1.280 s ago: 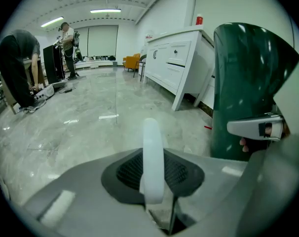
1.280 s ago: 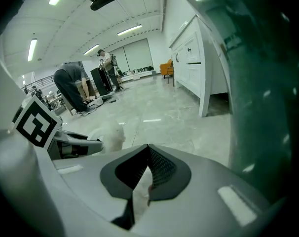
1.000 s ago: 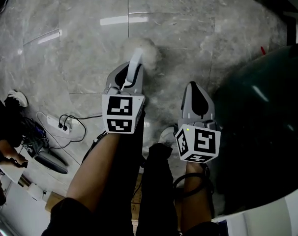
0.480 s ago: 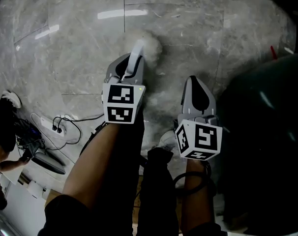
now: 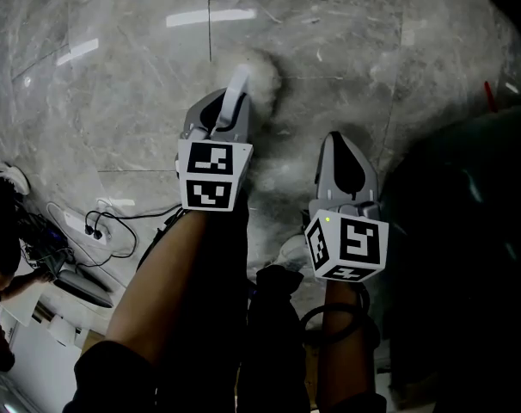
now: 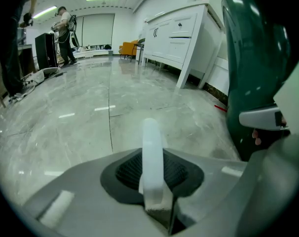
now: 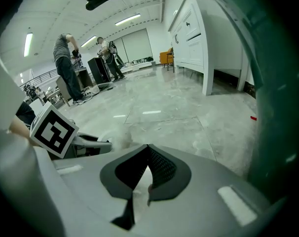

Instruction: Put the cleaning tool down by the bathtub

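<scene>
Looking down through the head camera, I see both grippers held out over a grey marble-tiled floor (image 5: 114, 84), with my legs and forearms below them. The left gripper (image 5: 224, 114) has its jaws clamped on the slim white plastic handle of a white, fluffy-headed cleaning tool (image 5: 254, 77). In the left gripper view that handle stands up the middle between the two dark ribbed pads. The handle runs forward past the jaw tips, and the pale fluffy head sits out beyond them, above a tile joint. I cannot tell whether the head touches the floor.

The right gripper (image 5: 338, 144) hangs just beside the left one, a little nearer to me. Its jaws are drawn together to a thin slit, and the right gripper view shows nothing between them. That view also shows the left gripper's marker cube and a bit of the fluffy head off to its left.

A dark green glossy bathtub (image 5: 467, 231) fills the right side of the head view, close beside the right gripper and apart from the tool. Left of my legs a white power strip with black cables (image 5: 97, 224) lies on the floor. A white cabinet (image 6: 181, 31) stands beyond the tub, and a person (image 6: 65, 26) stands well away across the room.
</scene>
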